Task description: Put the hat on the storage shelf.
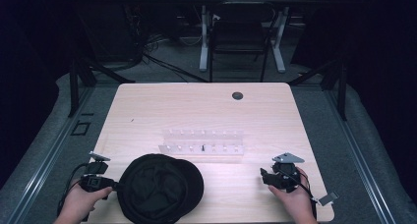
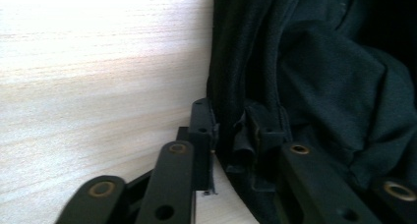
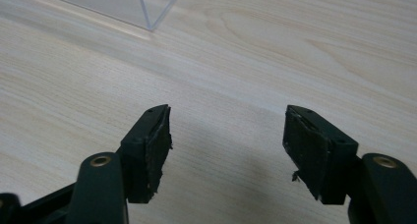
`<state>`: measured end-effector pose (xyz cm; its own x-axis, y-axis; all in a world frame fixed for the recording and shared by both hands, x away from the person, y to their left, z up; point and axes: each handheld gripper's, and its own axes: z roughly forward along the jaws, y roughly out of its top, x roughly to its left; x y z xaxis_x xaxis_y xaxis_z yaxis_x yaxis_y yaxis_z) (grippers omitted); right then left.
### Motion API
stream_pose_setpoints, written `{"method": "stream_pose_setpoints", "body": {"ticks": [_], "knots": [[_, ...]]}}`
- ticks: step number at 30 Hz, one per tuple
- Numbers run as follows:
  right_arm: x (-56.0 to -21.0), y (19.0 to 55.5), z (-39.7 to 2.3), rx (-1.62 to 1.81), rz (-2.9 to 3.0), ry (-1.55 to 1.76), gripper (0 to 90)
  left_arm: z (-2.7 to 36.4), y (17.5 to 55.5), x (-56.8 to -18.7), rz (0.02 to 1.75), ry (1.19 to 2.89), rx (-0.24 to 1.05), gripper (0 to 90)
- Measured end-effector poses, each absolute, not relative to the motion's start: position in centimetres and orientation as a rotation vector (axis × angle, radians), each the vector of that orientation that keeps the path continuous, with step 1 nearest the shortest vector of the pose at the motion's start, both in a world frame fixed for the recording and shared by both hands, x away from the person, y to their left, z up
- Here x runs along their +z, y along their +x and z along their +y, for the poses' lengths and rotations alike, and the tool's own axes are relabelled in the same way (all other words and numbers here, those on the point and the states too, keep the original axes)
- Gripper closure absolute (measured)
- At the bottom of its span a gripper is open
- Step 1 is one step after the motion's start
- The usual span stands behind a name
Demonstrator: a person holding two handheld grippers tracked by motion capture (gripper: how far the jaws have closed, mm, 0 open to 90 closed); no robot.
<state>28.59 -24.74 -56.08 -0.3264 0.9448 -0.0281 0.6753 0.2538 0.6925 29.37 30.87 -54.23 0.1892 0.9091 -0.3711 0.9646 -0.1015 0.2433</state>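
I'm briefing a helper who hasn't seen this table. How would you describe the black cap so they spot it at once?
Start at the pale wooden table and go to its near edge, left of centre. There, in front of the clear plastic rack, lies the black cap, a round, soft fabric thing. The left hand-held gripper pinches its rim, and it is the only dark, cloth item on the table.

Wooden table [image 1: 147, 111]: black cap [image 1: 160, 188], clear rack [image 1: 202, 144]

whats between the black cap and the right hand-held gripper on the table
Nothing: in the high view the stretch of table between the black cap and the right hand-held gripper is bare wood.
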Motion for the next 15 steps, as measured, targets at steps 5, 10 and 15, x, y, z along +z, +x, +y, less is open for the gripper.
{"method": "stream_pose_setpoints", "body": {"ticks": [5, 10, 15], "knots": [[-56.02, 28.65, -24.62, 0.841, 2.104, 1.474, 26.9, 30.84, 29.29, -54.00, 1.745, 2.038, -0.187, 82.1], [-55.86, 28.58, -24.35, 0.862, 2.123, 1.460, 18.0, 30.99, 29.31, -53.68, 1.744, 2.013, -0.211, 84.1], [-56.00, 28.58, -23.89, 0.856, 2.155, 1.443, 14.8, 31.04, 29.26, -53.32, 1.727, 2.026, -0.209, 84.5]]}}
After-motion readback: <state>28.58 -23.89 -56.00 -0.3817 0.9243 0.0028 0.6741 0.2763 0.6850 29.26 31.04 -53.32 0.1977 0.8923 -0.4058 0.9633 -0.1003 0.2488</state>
